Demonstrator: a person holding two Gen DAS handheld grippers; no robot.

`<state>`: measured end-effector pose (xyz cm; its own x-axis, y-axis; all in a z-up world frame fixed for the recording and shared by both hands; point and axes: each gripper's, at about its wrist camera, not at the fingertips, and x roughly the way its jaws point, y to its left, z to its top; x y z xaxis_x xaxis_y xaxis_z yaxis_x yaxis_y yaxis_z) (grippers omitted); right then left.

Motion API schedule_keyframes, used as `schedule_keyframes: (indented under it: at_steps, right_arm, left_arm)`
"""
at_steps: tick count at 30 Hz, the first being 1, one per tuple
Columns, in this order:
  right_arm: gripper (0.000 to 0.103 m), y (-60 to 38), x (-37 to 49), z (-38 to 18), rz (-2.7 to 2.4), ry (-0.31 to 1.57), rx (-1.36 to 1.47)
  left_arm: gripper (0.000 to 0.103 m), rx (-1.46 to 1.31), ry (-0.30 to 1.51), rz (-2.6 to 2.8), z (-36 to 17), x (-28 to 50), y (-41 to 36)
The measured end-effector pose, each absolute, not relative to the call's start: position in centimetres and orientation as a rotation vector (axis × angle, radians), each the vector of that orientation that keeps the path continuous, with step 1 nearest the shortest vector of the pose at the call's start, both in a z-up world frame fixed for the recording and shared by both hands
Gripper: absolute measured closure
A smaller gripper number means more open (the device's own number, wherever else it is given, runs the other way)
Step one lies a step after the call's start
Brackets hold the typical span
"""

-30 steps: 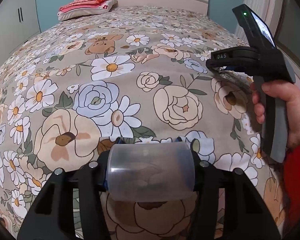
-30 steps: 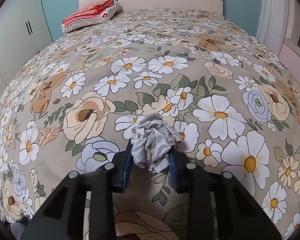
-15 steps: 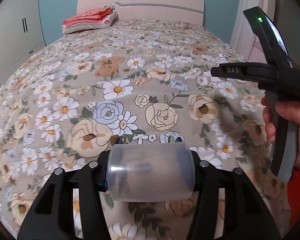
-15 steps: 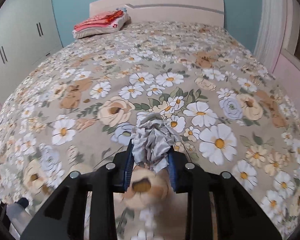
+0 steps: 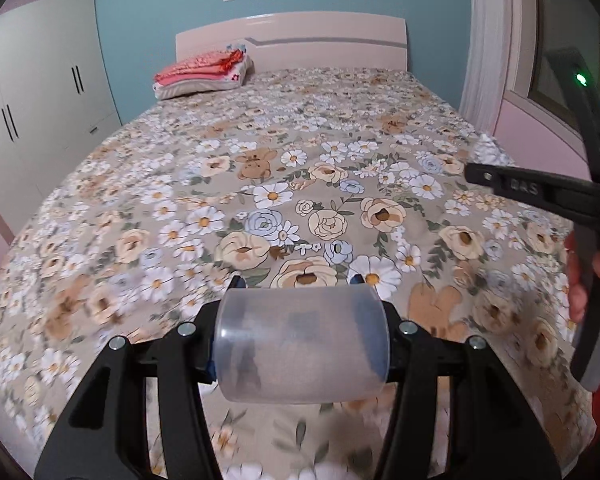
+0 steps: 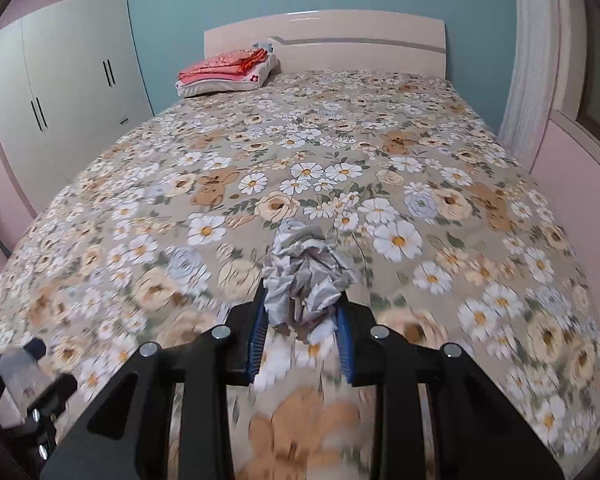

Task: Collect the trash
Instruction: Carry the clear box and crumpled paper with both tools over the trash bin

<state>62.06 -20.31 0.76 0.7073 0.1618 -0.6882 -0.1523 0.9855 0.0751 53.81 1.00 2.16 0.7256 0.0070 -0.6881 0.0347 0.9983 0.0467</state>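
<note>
Crumpled paper sits lower centre of frame, clenched in your right claw above the bed. Left claw grips the plastic cup crosswise. No bin visible.

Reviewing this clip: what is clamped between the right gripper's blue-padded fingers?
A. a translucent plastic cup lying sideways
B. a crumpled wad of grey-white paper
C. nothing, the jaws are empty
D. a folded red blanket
B: in the right wrist view, the right gripper pinches a crumpled wad of grey-white paper above the floral bedspread.
</note>
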Motion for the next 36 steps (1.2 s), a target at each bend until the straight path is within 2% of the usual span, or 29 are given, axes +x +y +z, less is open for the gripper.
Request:
schedule_keyframes:
  at_steps: [9,18,28,36]
  right_arm:
    - [0.071,-21.3,47.5,7.2,0.187,0.696,-0.004]
    - [0.071,-22.2,35.3,9.4,0.198,0.663,0.028]
    - [0.071,-22.6,24.6,9.8,0.219,0.646,0.016]
    - [0.071,-21.5,18.6,7.3,0.246,0.654,-0.050]
  left_arm:
    - [0.049,0.053,0.683,0.002,8.5,42.0,1.9]
    - [0.049,0.071,0.615,0.002,12.0,30.6,2.8]
    - [0.049,0.074,0.599,-0.063,12.9,21.3,3.9]
    - [0.049,0.117,0.612,-0.152,9.7,15.6,3.4]
